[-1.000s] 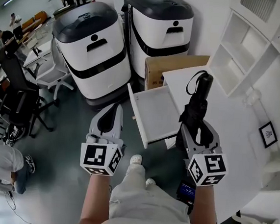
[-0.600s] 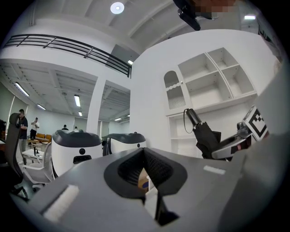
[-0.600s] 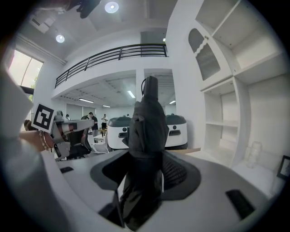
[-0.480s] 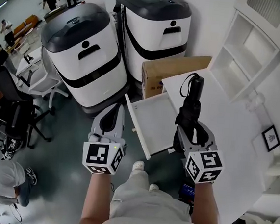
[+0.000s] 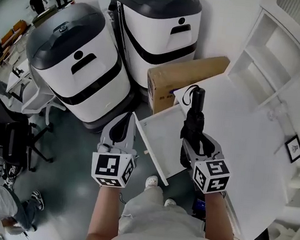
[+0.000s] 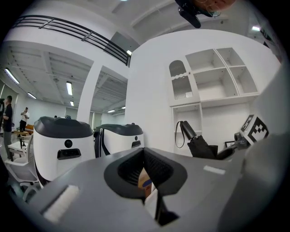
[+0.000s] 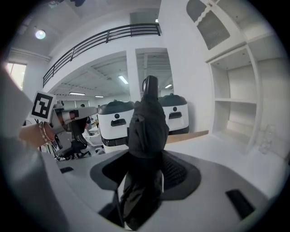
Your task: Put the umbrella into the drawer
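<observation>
My right gripper (image 5: pixel 193 141) is shut on a black folded umbrella (image 5: pixel 193 116), gripping its lower part. The handle and wrist strap point away from me, and the umbrella hangs over the right edge of the open white drawer (image 5: pixel 161 139). In the right gripper view the umbrella (image 7: pixel 147 127) fills the space between the jaws of the right gripper (image 7: pixel 142 181). My left gripper (image 5: pixel 123 118) hovers just left of the drawer's front corner, shut and holding nothing. In the left gripper view the left gripper (image 6: pixel 146 181) shows only a thin slit, with the umbrella (image 6: pixel 199 146) off to the right.
Two large white-and-black machines (image 5: pixel 78 68) (image 5: pixel 159 28) stand behind the drawer. A cardboard box (image 5: pixel 183 78) leans by the white tabletop (image 5: pixel 244 126). A white shelf unit (image 5: pixel 283 56) and a small framed picture (image 5: pixel 294 148) are at the right. Office chairs (image 5: pixel 11 140) are at the left.
Both grippers have moved forward and down toward the drawer. The umbrella has stayed in the right gripper and come from over the tabletop to the drawer's right edge.
</observation>
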A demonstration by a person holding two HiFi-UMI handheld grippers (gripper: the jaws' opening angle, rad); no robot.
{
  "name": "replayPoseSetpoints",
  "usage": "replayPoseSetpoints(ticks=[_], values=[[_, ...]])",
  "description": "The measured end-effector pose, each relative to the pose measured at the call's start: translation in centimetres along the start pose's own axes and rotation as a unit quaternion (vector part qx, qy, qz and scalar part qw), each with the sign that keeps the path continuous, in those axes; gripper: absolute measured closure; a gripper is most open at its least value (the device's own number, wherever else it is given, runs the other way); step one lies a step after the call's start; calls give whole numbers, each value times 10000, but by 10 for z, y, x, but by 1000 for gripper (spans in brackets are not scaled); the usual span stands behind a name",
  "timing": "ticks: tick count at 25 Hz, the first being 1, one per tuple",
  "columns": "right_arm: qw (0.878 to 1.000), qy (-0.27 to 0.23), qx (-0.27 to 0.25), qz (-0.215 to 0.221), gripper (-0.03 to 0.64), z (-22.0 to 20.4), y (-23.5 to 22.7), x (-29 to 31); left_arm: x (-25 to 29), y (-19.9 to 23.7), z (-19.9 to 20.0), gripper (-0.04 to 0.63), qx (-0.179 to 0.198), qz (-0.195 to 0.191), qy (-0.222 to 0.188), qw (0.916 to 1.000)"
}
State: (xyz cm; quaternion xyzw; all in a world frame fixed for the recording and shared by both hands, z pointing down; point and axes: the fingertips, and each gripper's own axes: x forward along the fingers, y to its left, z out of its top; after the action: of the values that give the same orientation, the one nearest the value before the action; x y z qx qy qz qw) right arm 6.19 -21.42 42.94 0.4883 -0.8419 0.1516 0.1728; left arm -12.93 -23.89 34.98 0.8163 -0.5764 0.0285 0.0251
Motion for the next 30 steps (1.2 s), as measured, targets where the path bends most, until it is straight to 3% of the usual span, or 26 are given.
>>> replayPoseSetpoints(ticks=[13,30], values=[[9929,1010,618,-89,396,-65,6,74,41,36,-54,584,-293,-292,607,9973],[9674,2041,1501,17,396,-155,-7,114,70,35,-100,584,-368,-444,1136,9919]])
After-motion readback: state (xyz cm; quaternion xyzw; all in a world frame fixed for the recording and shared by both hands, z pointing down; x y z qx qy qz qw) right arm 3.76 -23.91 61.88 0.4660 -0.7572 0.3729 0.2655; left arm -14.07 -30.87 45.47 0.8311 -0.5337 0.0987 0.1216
